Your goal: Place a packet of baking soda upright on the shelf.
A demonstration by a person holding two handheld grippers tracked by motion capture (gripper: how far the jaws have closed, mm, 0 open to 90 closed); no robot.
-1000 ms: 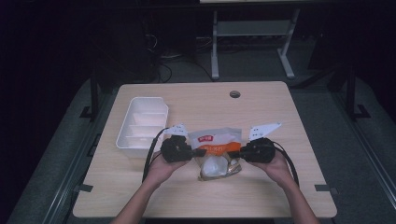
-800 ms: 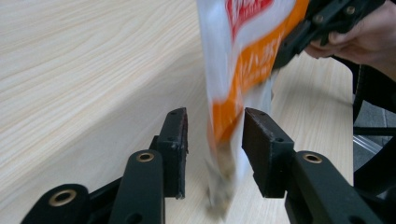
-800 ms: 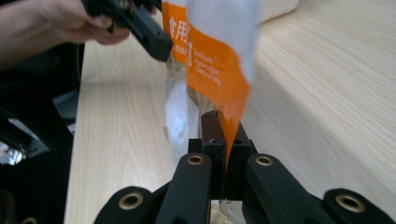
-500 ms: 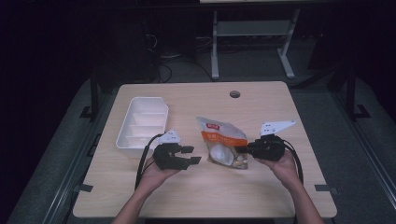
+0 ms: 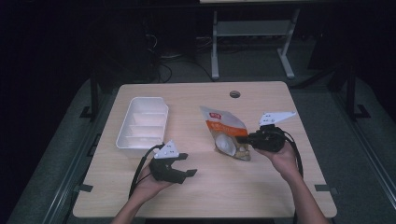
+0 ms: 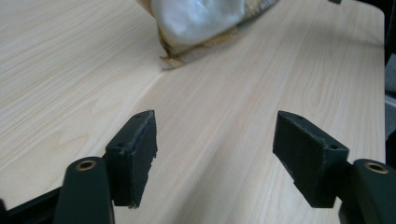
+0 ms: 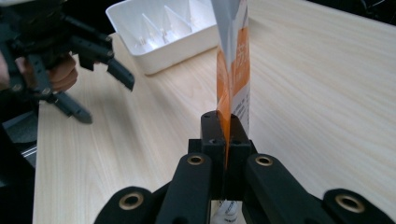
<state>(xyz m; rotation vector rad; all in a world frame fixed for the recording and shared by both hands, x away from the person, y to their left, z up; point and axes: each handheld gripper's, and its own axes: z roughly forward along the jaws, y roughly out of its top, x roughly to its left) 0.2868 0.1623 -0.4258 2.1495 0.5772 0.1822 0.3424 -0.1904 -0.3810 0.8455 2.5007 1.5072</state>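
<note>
The left hand (image 5: 148,179) rests low over the near left part of the desk (image 5: 261,186), forearm entering from the bottom edge, and carries the left gripper (image 5: 183,169) roughly level, pointed toward the middle of the desk. Its jaws have just been opening and now stand wide apart with nothing between them; in the left gripper view only bare desk lies between the two black pads (image 6: 135,151), and the lower edge of the snack bag (image 6: 205,23) appears well ahead of them. The right hand (image 5: 280,156) is raised above the right half of the desk, wrist turned so the right gripper (image 5: 244,138) points left toward the bag. Its jaws are fully closed on the edge of the snack bag (image 5: 226,133), pinching the orange-and-white film between the pads, as the right gripper view confirms (image 7: 224,135). The bag hangs tilted from this grip near the desk's centre, its top leaning away from the person. A white divided tray (image 5: 140,140) sits at the left of the desk, apart from both grippers.
</note>
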